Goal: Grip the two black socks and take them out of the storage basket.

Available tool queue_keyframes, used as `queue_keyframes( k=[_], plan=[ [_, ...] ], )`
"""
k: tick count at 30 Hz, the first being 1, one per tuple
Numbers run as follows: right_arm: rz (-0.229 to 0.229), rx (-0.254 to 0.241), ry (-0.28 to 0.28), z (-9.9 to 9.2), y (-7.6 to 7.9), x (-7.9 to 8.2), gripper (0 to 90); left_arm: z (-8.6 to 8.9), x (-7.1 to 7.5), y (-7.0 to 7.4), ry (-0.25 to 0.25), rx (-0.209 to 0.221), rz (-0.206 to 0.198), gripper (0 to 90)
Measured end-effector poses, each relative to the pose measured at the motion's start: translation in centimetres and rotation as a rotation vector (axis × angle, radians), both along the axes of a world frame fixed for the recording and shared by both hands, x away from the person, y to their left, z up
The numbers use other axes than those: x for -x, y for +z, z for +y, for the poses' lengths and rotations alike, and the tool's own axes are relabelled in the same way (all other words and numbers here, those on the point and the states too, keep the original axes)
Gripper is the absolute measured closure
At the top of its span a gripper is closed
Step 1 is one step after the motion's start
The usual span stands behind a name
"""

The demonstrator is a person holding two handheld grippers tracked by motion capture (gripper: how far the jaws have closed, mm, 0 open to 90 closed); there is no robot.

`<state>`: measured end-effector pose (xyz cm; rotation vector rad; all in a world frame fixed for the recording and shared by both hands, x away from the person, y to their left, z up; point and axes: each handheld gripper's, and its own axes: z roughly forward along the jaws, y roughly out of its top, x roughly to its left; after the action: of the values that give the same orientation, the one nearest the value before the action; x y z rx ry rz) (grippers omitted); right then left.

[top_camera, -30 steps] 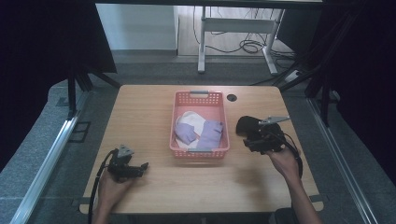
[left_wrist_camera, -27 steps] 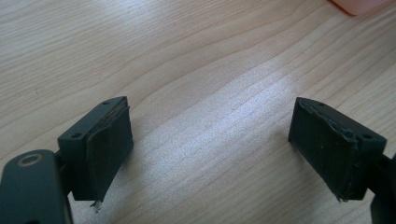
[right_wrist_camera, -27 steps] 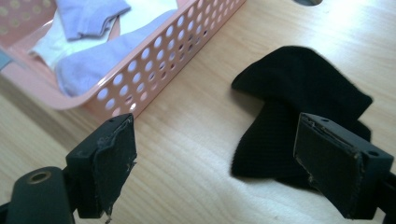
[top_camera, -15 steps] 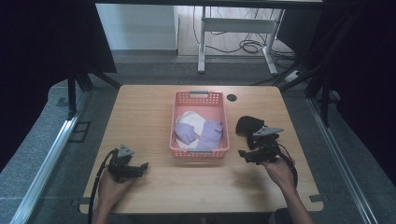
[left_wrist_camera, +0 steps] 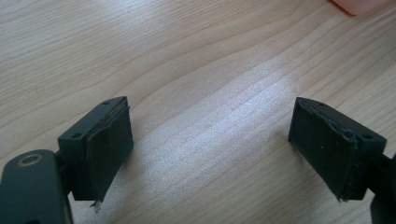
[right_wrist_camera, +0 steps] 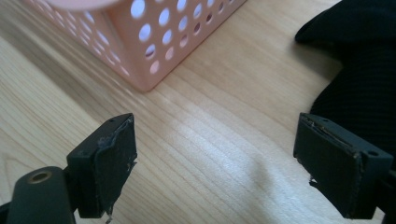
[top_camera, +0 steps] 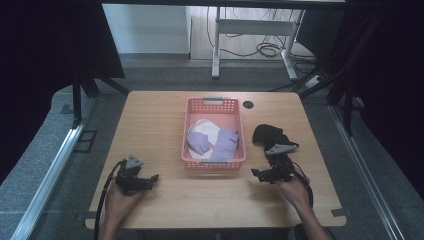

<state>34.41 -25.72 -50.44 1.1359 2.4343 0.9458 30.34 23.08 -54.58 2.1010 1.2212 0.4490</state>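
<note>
A black cloth (top_camera: 269, 136) lies crumpled right of centre in the high view, on the wooden table (top_camera: 155, 115), just right of the pink basket (top_camera: 213, 105) and apart from it. In the right gripper view that same dark fabric (right_wrist_camera: 369, 70) fills the upper right corner, running down behind the right-hand jaw. The right gripper (top_camera: 256, 173) sits just below the cloth in the high view, lower right of the frame, held in the person's right hand (top_camera: 292, 189); its jaws stand wide apart with only bare wood between them, nothing gripped, and the basket's perforated corner (right_wrist_camera: 154, 37) shows at upper left of its own view. Inside the basket rest folded pieces, a white one (top_camera: 205, 127) and lilac ones (top_camera: 225, 142). Over at lower left of the high view, the left gripper (top_camera: 152, 178) rests on the table in the left hand (top_camera: 120, 200), well away from the basket; its jaws also gape, spread over plain tabletop (left_wrist_camera: 210, 93).
</note>
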Motion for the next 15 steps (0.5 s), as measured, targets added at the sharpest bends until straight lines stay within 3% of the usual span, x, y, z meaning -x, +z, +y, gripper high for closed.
queue_keyframes(
  k=[12, 15],
  plan=[
    [0.026, 0.012, 0.049, 1.0, -2.5, 0.0, 12.9, 0.0, 0.0, 0.0, 0.000, 0.001, 0.000, 13.5],
    [0.013, 0.016, 0.064, 1.2, -3.1, 0.0, 9.8, 0.0, 0.0, 0.0, 0.000, 0.001, 0.000, 13.5]
  ],
)
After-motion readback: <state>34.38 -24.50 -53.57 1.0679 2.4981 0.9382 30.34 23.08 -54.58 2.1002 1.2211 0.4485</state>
